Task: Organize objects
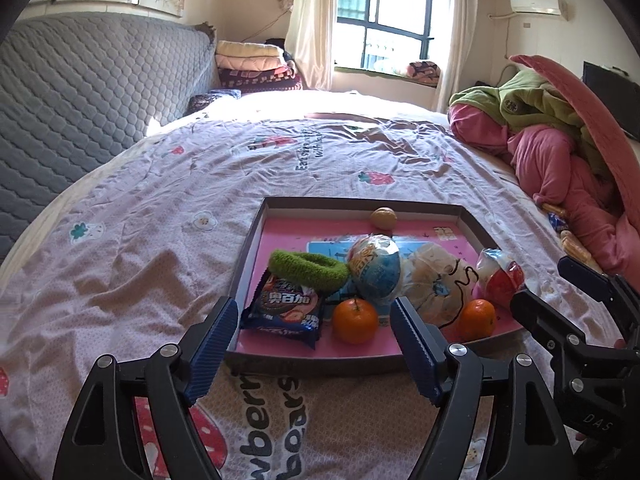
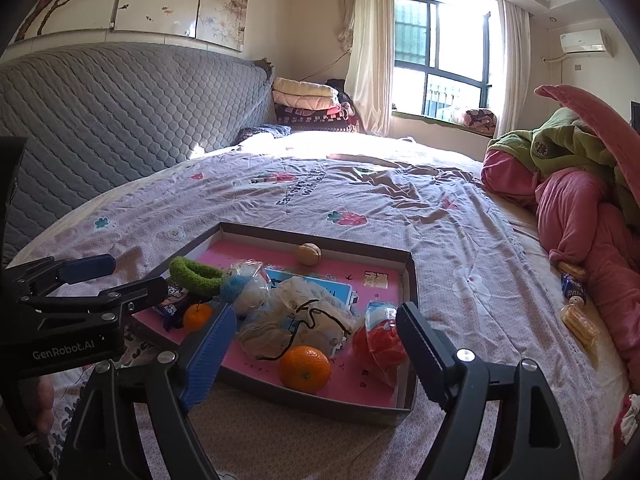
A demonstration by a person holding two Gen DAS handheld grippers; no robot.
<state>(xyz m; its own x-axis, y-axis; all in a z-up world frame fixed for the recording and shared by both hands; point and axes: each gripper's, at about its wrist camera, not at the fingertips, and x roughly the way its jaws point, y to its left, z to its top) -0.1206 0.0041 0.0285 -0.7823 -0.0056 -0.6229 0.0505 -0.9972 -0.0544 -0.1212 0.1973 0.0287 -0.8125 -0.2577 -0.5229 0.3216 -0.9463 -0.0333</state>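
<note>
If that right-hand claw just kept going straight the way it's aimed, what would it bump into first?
Most likely the near wall of the shallow box, then the orange just inside it. The right gripper is open and empty, angled down toward them. Depth is hard to judge through this lens, so it might clear the wall.

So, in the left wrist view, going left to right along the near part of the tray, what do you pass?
Snack packet → left tangerine → clear bag with a black cord → right tangerine → red-and-white packet.
</note>
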